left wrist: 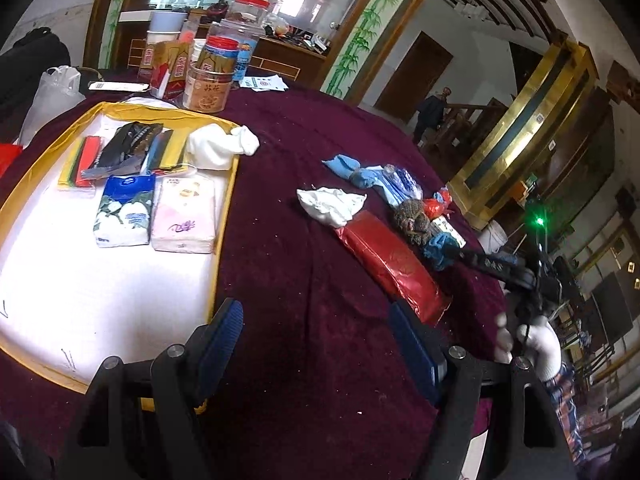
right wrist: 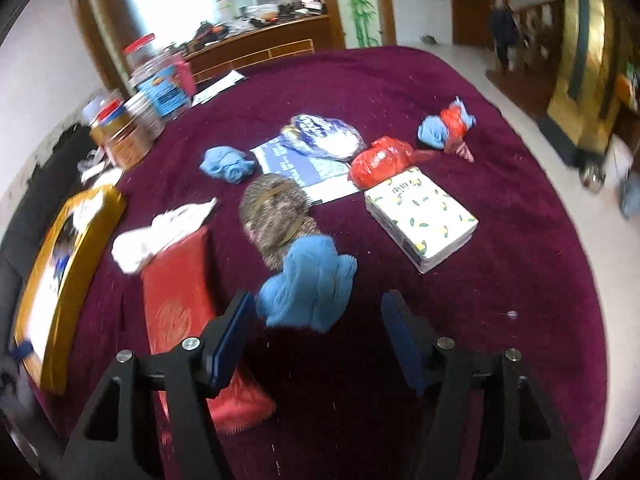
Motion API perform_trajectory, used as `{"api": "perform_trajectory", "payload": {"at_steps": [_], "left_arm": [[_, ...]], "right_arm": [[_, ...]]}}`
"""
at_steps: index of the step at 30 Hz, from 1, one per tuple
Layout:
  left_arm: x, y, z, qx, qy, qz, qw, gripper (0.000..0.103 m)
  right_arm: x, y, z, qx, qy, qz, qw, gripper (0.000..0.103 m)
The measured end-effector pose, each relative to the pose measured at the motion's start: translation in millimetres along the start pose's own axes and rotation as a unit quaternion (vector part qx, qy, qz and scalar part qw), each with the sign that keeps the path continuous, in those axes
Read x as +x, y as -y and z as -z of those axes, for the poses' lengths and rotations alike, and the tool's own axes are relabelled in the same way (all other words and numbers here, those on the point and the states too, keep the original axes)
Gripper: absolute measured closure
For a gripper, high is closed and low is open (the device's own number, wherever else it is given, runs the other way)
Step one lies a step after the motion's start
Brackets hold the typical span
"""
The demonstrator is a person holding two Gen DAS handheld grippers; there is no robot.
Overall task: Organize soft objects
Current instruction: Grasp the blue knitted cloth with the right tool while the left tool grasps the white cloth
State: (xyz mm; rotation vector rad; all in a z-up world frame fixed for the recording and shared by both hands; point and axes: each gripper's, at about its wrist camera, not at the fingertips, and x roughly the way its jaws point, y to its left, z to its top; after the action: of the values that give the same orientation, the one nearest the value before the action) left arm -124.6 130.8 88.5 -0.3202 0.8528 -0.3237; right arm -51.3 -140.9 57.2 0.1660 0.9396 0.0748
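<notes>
Motion blurs our tray (right wrist: 60, 280); the red pack (right wrist: 180, 300) runs lengthwise toward our right gripper (right wrist: 320, 336), both grippers' jaws wide, empty, left gripper (left wrist: 316, 340)

soft daylight enters through the far window (right wrist: 224, 12); the white tray (left wrist: 100, 288) glares. the right wrist view smears with motion blur, and fisheye edges curve darkly.

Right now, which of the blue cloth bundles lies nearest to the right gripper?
The large blue bundle, just ahead of the open right gripper, touching the speckled brown bundle. The other two lie farther back.
</notes>
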Motion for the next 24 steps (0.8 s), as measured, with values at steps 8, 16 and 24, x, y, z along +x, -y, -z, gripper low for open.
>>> {"api": "perform_trajectory", "payload": {"at_steps": [8, 16, 24], "left_arm": [[22, 16, -5, 0.017, -0.021, -0.014, 0.9995, 0.024], [62, 23, -37, 0.001, -0.034, -0.017, 0.9993, 0.024], [134, 25, -85, 0.02, -0.041, -0.094, 0.9945, 0.024]], "right_arm": [[22, -6, 1, 0.02, 0.017, -0.029, 0.999, 0.054], [22, 13, 4, 0.052, 0.031, -0.07, 0.996, 0.065], [23, 15, 6, 0.055, 0.026, -0.078, 0.995, 0.063]]}}
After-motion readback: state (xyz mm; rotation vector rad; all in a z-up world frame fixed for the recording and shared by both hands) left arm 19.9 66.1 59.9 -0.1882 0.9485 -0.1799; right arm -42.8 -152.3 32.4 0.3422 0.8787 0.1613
